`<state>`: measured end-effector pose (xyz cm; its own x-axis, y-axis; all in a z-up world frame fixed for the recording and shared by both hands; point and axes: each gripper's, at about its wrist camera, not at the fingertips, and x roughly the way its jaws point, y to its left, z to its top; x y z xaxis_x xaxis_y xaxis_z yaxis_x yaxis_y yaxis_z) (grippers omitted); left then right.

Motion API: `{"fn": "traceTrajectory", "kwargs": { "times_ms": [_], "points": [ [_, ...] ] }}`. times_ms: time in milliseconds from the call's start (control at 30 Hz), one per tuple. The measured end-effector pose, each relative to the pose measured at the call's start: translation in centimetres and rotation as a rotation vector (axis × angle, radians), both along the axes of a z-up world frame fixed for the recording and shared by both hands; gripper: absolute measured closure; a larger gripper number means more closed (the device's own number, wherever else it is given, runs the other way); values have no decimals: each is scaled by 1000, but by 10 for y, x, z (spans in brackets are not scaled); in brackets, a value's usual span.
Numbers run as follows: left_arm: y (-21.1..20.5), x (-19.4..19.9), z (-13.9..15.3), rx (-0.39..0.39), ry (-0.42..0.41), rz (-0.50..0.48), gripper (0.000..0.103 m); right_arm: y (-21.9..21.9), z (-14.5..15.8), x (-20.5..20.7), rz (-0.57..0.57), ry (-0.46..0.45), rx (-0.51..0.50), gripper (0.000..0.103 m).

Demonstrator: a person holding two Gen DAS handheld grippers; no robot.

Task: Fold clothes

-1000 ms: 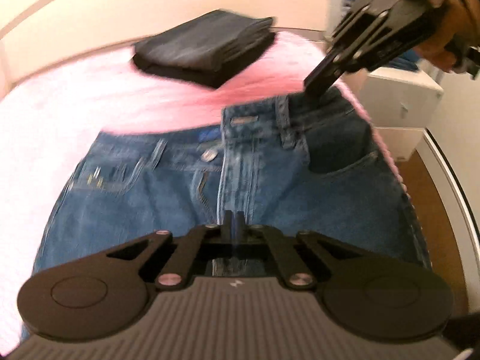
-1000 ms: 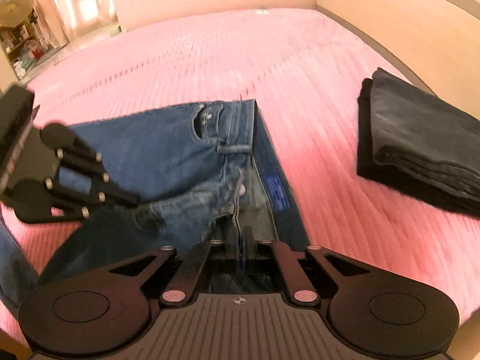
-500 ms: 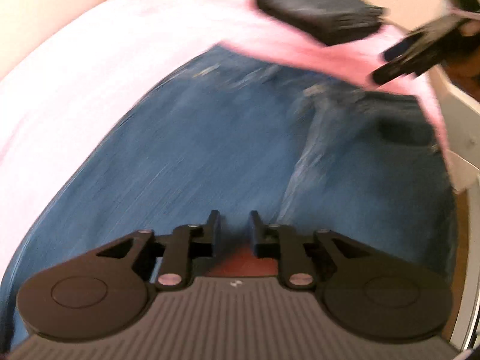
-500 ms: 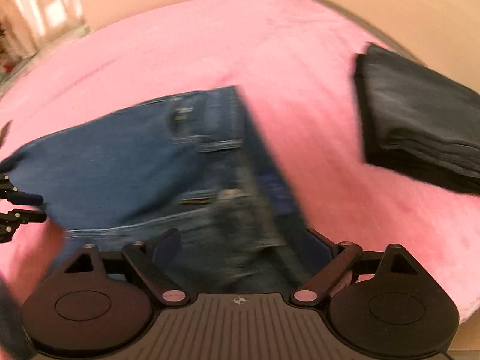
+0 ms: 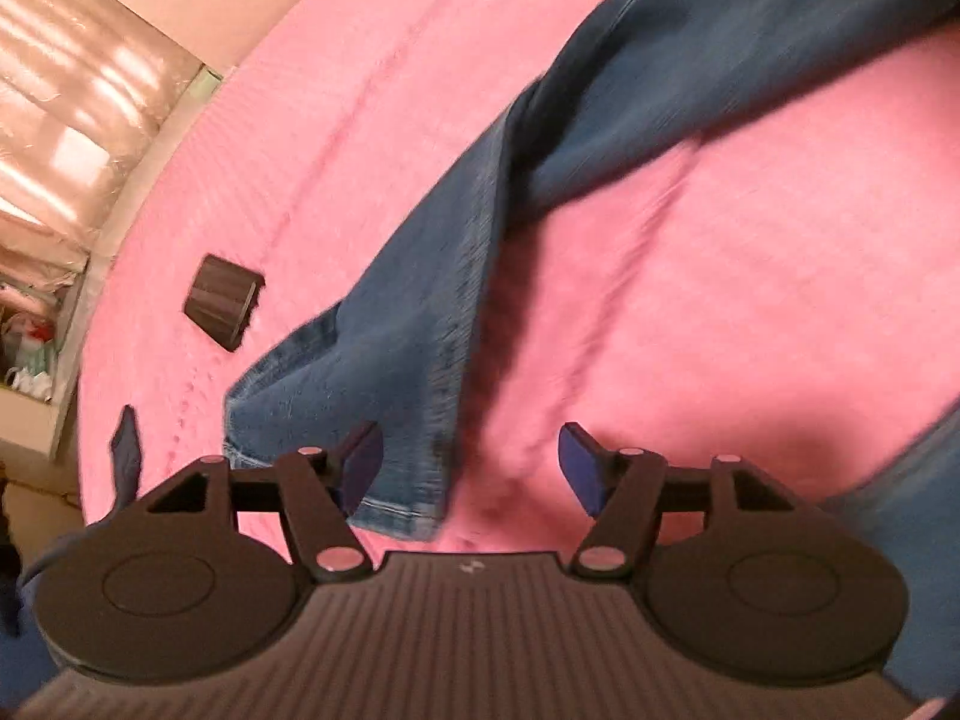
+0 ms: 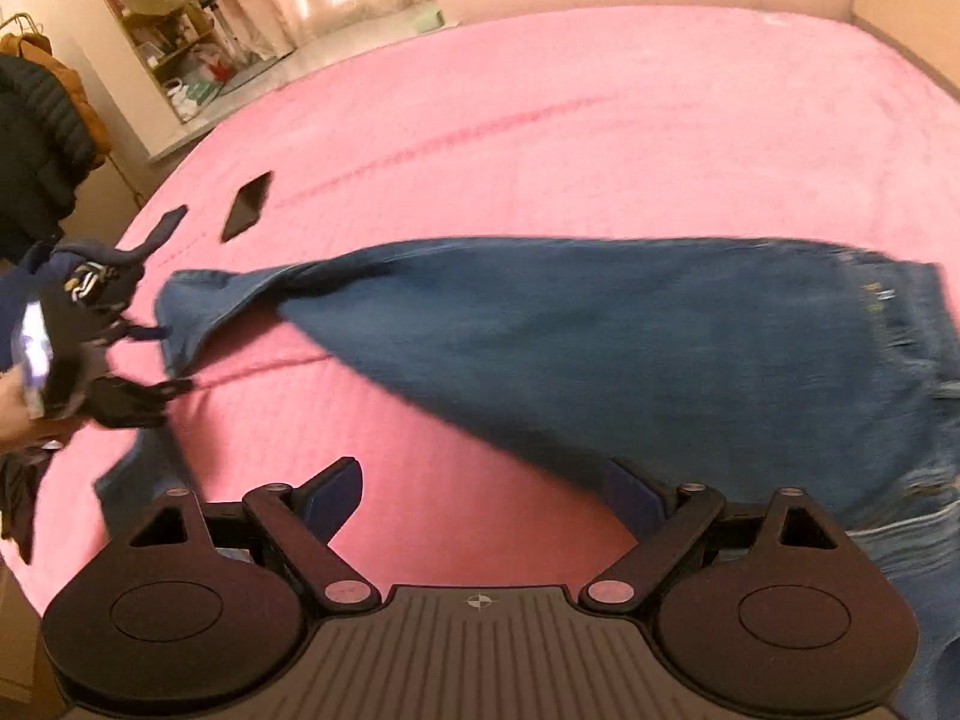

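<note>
Clearly the jeans (image 6: 630, 348) are soft, heavy denim that drapes and drags, so the stitched leg hem (image 5: 390, 504) at 6 o'clock in the left wrist view is the firm place to pinch. They lie spread across the pink bed (image 6: 600, 120). The left gripper (image 5: 471, 468) has just been opening, its jaws astride the hem without pressing it. The right gripper (image 6: 486, 495) gapes wide, empty. 1 second ago both were clamped at the waistband; now both are over the legs.

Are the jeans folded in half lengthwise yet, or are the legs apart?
Legs apart. In the right wrist view the jeans spread in a V on the pink bed cover, with bare cover showing between the two legs.
</note>
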<state>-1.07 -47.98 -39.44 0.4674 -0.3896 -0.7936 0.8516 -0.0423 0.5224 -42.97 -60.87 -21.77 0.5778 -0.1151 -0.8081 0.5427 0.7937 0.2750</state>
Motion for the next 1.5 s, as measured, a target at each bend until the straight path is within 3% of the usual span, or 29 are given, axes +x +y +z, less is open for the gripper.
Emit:
{"fn": "traceTrajectory", "kwargs": {
  "times_ms": [100,133,200,233,367,433,600,700,800,867,933,967,1067,1133,1167,1233,1367,1500],
  "points": [
    [4,20,-19,-1,-18,-88,40,24,-6,19,4,47,-13,13],
    [8,25,-21,-4,-4,-121,51,33,-6,23,-3,59,-10,13],
    [15,30,-6,-12,8,-130,97,42,-5,23,-27,68,6,13],
    [18,34,9,-30,15,-100,101,47,-3,24,-36,69,13,13],
    [39,46,95,-124,39,-44,101,60,8,38,-32,44,27,13],
    [45,46,131,-150,29,-63,101,65,14,46,-23,27,30,13],
    [34,49,187,-148,4,-112,103,68,23,56,2,-4,26,13],
    [13,71,205,-145,38,-72,103,71,20,51,23,14,-3,13],
    [-3,83,196,-160,75,-87,101,71,14,38,4,47,-7,13],
    [-3,75,185,-166,151,-137,92,70,10,28,-22,62,2,13],
    [-1,56,155,-132,212,-159,51,71,5,18,-46,78,11,13],
    [1,45,139,-113,242,-168,46,72,2,15,-56,87,17,13],
    [-4,17,77,-48,162,-178,46,74,-5,8,-67,113,24,13],
    [-11,15,49,-12,104,-165,61,76,-6,4,-69,125,22,13],
    [-16,20,43,-9,92,-141,63,77,-5,1,-72,127,20,13],
    [-25,45,56,-64,113,-48,63,78,-5,-3,-79,132,19,13],
    [-50,115,103,-159,-109,92,63,80,-5,-2,-91,138,32,13],
    [-38,147,138,-208,-113,119,60,82,-1,12,-64,100,33,13]
  ]
}}
